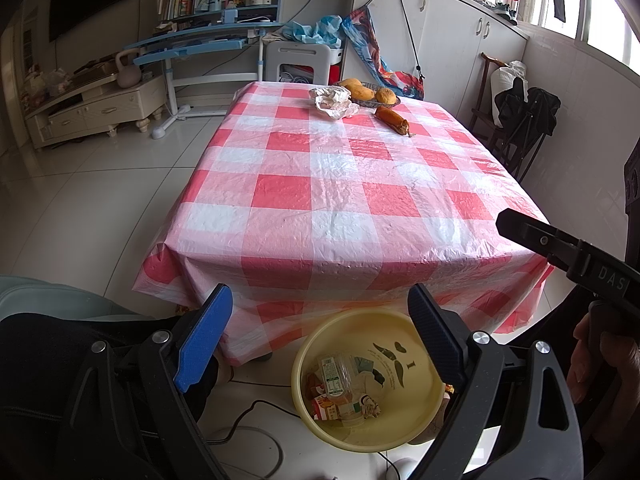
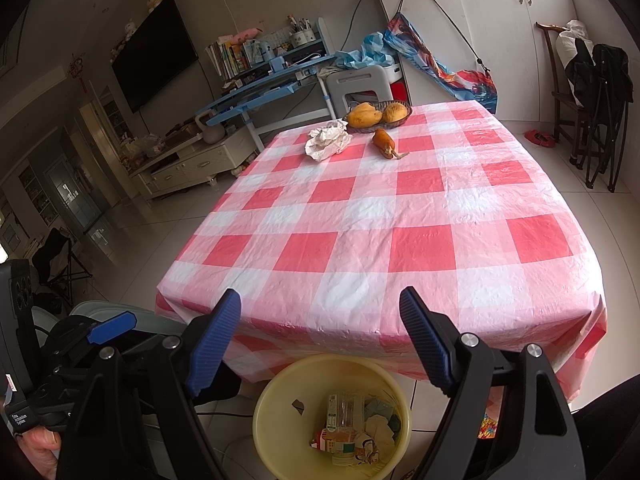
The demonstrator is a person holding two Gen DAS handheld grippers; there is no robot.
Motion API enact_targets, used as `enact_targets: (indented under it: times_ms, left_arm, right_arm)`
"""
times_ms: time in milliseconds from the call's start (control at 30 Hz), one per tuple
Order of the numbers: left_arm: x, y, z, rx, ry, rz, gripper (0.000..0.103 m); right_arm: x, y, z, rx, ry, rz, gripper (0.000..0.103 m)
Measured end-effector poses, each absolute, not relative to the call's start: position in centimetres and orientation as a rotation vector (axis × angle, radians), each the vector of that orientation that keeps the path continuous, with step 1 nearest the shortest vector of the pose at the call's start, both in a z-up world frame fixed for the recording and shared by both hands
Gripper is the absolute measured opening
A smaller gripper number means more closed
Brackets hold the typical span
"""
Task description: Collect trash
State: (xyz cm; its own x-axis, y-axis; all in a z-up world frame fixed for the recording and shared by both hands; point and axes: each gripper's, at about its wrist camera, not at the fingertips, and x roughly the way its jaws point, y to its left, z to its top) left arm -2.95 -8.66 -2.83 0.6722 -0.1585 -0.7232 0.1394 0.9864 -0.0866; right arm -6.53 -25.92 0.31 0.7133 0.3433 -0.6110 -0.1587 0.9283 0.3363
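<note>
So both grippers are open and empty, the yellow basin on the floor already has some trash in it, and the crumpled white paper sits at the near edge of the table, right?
Nearly. The crumpled white paper lies at the far end of the table, beside the fruit basket, as the right wrist view shows. The rest holds: left gripper and right gripper are open and empty, and the yellow basin on the floor holds trash.

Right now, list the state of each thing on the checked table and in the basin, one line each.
Left tool: open, empty.
Right tool: open, empty.
Yellow plastic basin: on the floor, holding bottles and wrappers.
Crumpled white paper: loose on the table.
Orange sausage-shaped wrapper: lying on its side.
Dark fruit bowl: filled with yellow-orange fruit.
</note>
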Motion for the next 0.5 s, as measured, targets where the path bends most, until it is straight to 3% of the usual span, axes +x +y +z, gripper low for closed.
enact_targets:
  times_ms: [500]
  left_arm:
    - [-2.96, -8.6, -2.86, -0.025, 0.816, -0.168, 0.086]
  right_arm:
    - [-6.57, -25.91, 0.26, 0.27, 0.725, 0.282, 0.078]
